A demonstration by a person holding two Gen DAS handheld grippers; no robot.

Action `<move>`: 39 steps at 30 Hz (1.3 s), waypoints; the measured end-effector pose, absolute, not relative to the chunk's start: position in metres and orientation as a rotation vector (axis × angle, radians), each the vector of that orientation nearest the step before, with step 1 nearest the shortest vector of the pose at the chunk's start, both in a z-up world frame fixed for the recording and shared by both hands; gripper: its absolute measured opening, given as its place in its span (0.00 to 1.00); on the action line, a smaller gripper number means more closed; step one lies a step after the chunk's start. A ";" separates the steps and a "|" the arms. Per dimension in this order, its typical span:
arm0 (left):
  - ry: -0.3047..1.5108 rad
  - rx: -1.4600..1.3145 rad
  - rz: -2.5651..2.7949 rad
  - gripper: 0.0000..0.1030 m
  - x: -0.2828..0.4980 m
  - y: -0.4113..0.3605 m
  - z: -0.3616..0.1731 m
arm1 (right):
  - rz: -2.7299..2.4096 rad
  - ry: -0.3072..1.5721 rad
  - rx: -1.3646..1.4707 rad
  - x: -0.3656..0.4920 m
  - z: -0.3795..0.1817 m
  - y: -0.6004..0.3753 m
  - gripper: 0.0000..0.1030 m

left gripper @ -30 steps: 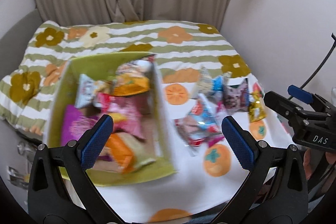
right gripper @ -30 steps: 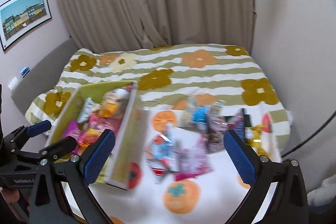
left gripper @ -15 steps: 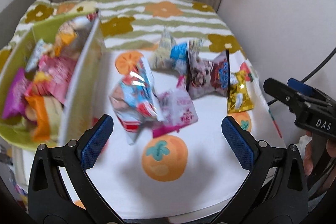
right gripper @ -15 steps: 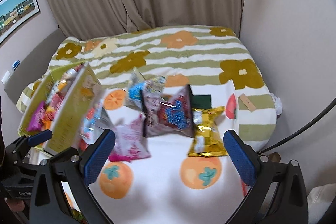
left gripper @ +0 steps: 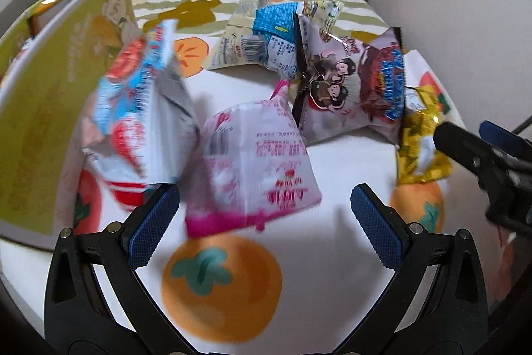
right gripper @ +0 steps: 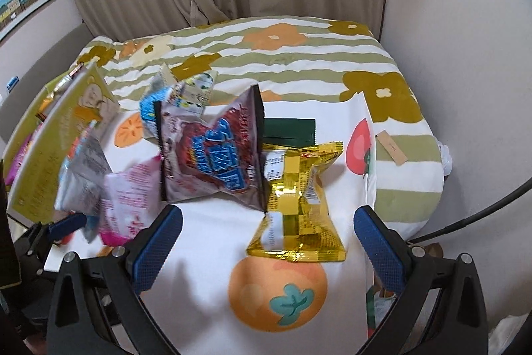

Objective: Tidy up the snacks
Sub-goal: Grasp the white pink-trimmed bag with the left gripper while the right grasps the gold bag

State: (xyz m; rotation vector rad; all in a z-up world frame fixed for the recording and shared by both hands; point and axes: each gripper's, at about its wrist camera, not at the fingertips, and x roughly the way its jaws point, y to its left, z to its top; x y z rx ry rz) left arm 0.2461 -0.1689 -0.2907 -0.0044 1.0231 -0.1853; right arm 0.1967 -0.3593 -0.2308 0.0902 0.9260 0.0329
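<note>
Both tongs spread wide, nothing between the pads.

Left gripper (left gripper: 264,217): hovers low over the white persimmon-print cloth (left gripper: 332,162). Pink snack packet (left gripper: 256,162) lies just ahead of the gap, its near edge level with the left pad, closer to that pad than the other. Not touching either pad as far as I can tell; view is motion-blurred. Red/white/blue packet (left gripper: 143,108) sits just beyond the left pad, leaning toward the yellow-green box (left gripper: 56,88) at far left. Further out: grey packet with blue lettering (left gripper: 349,82), and behind it a pale packet with a blue panel (left gripper: 262,32).

Right gripper (right gripper: 267,238): also above the cloth (right gripper: 212,228). Gold packet (right gripper: 296,198) lies straight ahead of the gap, roughly centred, near end just beyond the pad tips. Grey packet (right gripper: 212,152) is left of it, edges overlapping or touching. Pink packet (right gripper: 129,192) sits left of the left pad. Dark green flat packet (right gripper: 289,128) behind the gold one.

Box (right gripper: 63,128) at left holds more snacks, mostly hidden by its wall. Left gripper tips (right gripper: 60,225) show at the right view's lower left.
</note>
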 end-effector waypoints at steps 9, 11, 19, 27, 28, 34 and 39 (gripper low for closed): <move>1.013 0.020 -0.133 0.99 0.269 -0.180 -0.307 | 0.016 0.946 0.036 0.211 -0.250 -0.361 0.96; 1.024 0.023 -0.127 0.97 0.272 -0.180 -0.312 | 0.015 0.954 0.018 0.215 -0.254 -0.360 0.93; 1.058 0.021 -0.141 0.73 0.282 -0.173 -0.320 | -0.001 1.003 -0.004 0.231 -0.269 -0.361 0.86; 1.060 0.035 -0.179 0.58 0.273 -0.171 -0.313 | 0.010 1.044 -0.002 0.239 -0.280 -0.358 0.83; 1.062 0.037 -0.182 0.57 0.273 -0.170 -0.313 | 0.010 1.048 -0.002 0.240 -0.282 -0.358 0.81; 1.074 0.037 -0.198 0.53 0.269 -0.164 -0.306 | 0.010 1.061 -0.020 0.243 -0.287 -0.357 0.68; 1.085 0.040 -0.200 0.51 0.259 -0.162 -0.302 | -0.015 1.064 -0.043 0.237 -0.287 -0.361 0.45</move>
